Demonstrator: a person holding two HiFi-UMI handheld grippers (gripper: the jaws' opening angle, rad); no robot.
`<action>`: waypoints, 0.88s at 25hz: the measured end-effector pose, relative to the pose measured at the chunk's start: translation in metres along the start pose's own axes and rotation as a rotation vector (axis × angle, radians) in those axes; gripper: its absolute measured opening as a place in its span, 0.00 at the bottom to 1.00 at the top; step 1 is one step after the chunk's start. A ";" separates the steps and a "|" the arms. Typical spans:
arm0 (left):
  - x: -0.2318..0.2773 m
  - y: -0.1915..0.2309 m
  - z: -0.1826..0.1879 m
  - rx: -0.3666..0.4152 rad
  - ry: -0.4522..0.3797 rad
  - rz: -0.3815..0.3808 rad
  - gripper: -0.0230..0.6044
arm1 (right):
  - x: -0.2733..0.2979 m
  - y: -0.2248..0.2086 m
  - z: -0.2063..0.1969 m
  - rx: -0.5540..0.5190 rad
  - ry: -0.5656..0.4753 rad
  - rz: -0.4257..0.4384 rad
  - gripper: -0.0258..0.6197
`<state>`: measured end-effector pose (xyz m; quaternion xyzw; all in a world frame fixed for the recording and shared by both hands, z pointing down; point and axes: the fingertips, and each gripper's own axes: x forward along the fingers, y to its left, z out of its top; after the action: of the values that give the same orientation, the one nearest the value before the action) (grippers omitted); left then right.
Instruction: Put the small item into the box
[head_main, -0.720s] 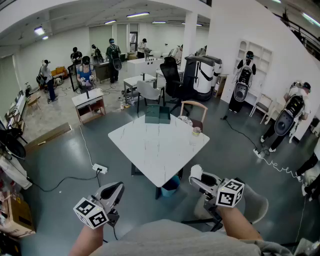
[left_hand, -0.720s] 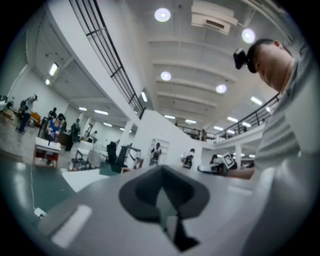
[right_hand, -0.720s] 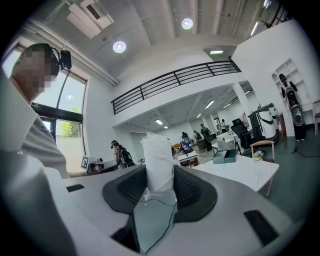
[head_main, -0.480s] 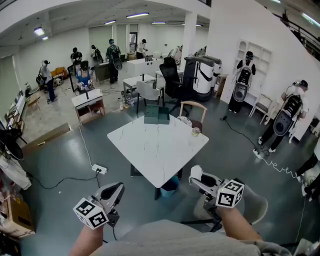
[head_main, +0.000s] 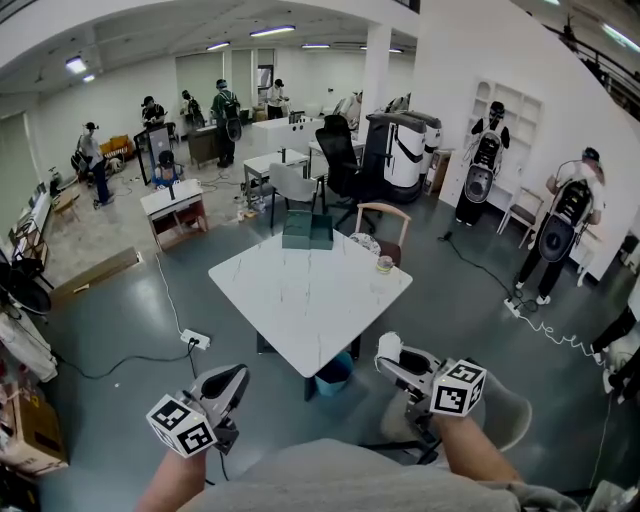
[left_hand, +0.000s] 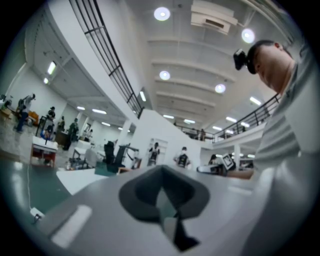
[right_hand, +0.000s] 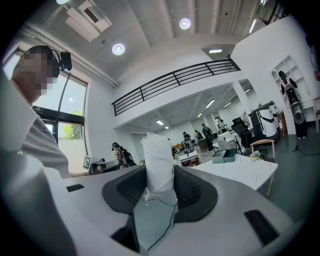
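Note:
My right gripper is shut on a small white wrapped item, which stands upright between the dark pads in the right gripper view. The left gripper is low at the left, its jaws closed together with nothing between them. Both are held short of the white table. A dark green open box sits at the table's far edge, also seen from the right gripper.
A small jar stands near the table's right corner. A wooden chair is behind the table, a blue bin under it, a pale chair by my right arm. A power strip and cables lie on the floor. Several people stand around.
The table and box have shifted slightly left and up in the head view. Both grippers keep their places in the picture, the white item still gripped.

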<state>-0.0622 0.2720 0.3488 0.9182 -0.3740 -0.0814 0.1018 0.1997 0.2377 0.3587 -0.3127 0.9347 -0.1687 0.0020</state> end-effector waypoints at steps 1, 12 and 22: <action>0.003 -0.003 -0.001 0.002 0.000 -0.001 0.04 | -0.004 -0.002 0.000 -0.003 0.001 0.002 0.29; 0.048 -0.047 -0.017 -0.001 -0.010 0.009 0.04 | -0.053 -0.037 0.005 -0.010 0.010 0.025 0.29; 0.078 -0.061 -0.027 -0.003 0.028 0.000 0.04 | -0.060 -0.065 0.010 -0.002 0.009 0.051 0.29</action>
<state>0.0396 0.2632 0.3538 0.9191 -0.3726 -0.0690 0.1084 0.2870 0.2211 0.3641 -0.2880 0.9426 -0.1689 0.0019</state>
